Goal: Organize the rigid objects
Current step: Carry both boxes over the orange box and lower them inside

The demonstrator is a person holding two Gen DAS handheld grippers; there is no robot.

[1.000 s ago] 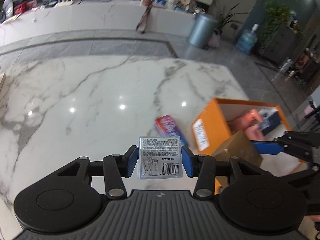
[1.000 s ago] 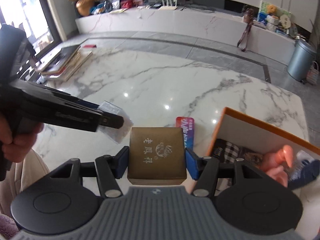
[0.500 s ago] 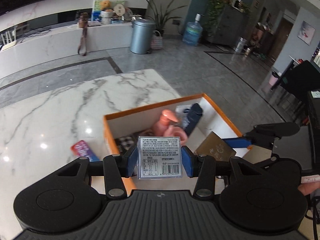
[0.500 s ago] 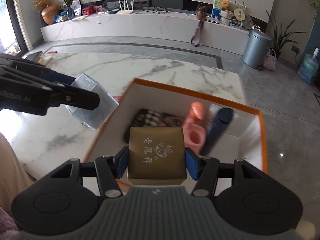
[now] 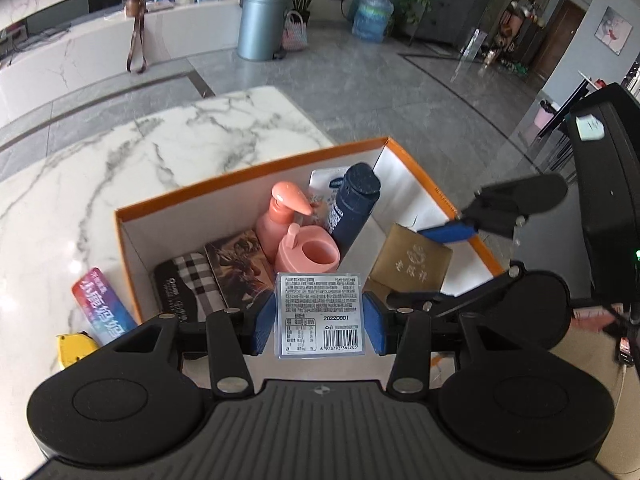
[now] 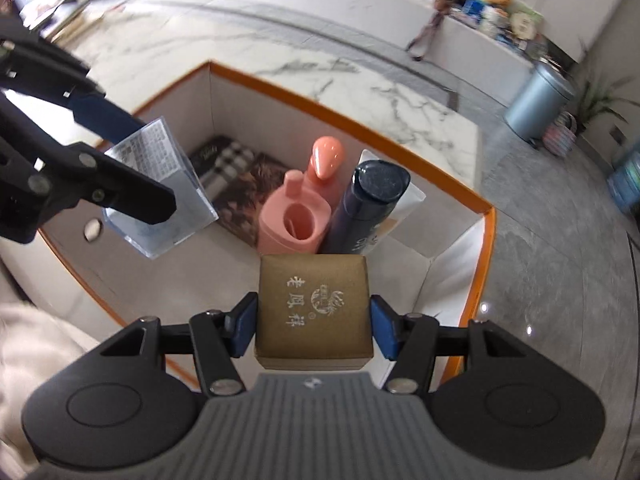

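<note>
The orange-rimmed box (image 5: 248, 168) sits at the edge of the marble worktop (image 5: 80, 184), already holding a pink pump bottle (image 5: 284, 208), a dark bottle (image 5: 352, 208) and flat cases. We hold two more items over it: the left gripper (image 5: 320, 316) is clamped on a clear labelled case (image 5: 320, 316), the right gripper (image 6: 312, 328) on a gold box (image 6: 312, 312). To do this well we should lower each over the bare floor near the front (the back is crowded), release only once seated, and keep the two apart. Both grippers tilt steeply downward into the box.
</note>
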